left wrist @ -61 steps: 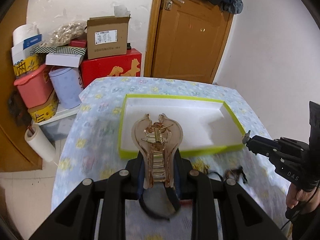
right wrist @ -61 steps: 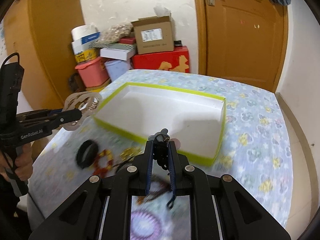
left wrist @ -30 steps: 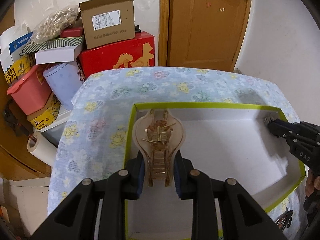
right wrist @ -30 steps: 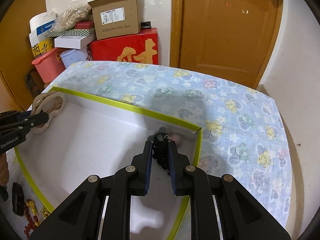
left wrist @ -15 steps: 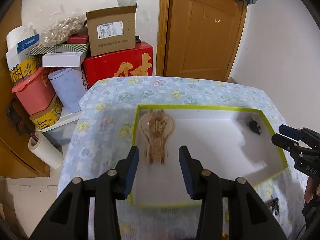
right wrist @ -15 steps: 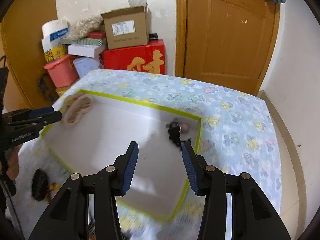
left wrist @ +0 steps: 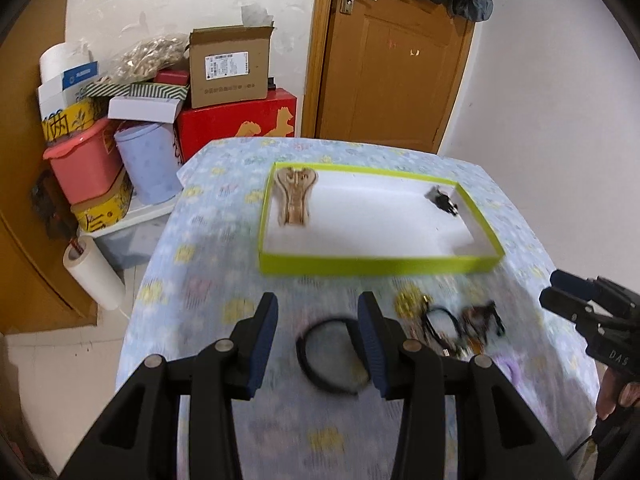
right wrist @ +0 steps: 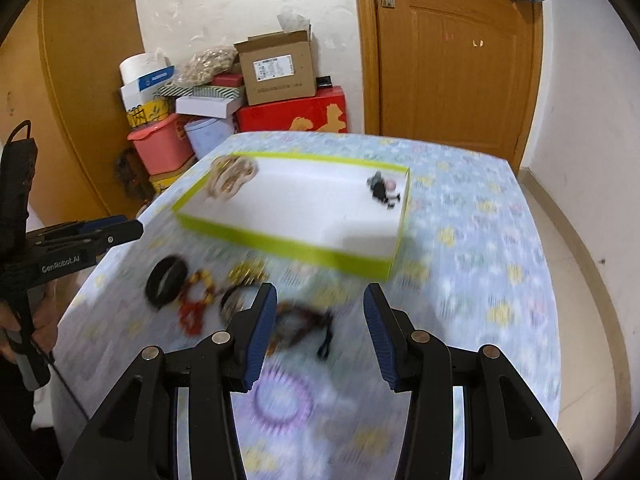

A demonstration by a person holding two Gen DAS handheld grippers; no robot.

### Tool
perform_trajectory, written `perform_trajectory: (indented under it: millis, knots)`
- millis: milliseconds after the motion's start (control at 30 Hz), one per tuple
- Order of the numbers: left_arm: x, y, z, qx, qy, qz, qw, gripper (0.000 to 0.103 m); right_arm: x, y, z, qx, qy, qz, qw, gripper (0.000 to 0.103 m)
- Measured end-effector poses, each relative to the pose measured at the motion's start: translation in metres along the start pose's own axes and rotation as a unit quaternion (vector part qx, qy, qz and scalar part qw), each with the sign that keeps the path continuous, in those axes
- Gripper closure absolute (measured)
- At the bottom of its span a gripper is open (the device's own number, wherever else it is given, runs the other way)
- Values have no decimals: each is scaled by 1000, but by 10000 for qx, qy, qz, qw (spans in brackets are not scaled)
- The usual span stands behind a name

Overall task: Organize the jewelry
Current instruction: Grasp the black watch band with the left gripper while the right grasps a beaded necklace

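Observation:
A white tray with a lime rim [left wrist: 376,267] [right wrist: 280,245] sits on the flowered table. In it lie a beige hair claw [left wrist: 294,199] [right wrist: 231,176] at the left end and a small black clip [left wrist: 442,201] [right wrist: 383,191] at the right end. Loose pieces lie in front of the tray: a black ring [left wrist: 326,354] [right wrist: 166,282], a red bead bracelet [right wrist: 194,300], a gold piece [left wrist: 408,304] [right wrist: 246,271], a brown clip [left wrist: 482,320] [right wrist: 302,322] and a purple hair tie [right wrist: 282,398]. My left gripper [left wrist: 318,332] is open above the black ring. My right gripper [right wrist: 320,330] is open above the brown clip.
Stacked boxes and tubs [left wrist: 152,120] stand beyond the table's far left corner, with a paper roll [left wrist: 94,276] on the floor. A brown door [left wrist: 392,60] is behind the table. The table edges fall off left and right.
Both grippers let go of their pieces in the tray, opened, and pulled back toward the near side of the table over the loose jewelry.

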State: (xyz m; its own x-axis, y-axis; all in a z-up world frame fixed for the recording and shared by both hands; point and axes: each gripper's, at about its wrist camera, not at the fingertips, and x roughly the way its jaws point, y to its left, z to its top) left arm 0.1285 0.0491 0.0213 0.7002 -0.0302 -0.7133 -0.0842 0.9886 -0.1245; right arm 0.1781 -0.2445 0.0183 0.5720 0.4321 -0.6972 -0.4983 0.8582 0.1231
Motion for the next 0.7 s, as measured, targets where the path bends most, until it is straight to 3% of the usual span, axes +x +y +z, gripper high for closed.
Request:
perform_trajectory:
  millis: [267,700]
  knots:
    - [-20,-3,-32,-59,73,-93,9999,60,-21,13,-36,220,141,315,9992,57]
    - [-4,2,-42,-235,236,-5,9994,60,-16,17,-41,128,246,224,9994,57]
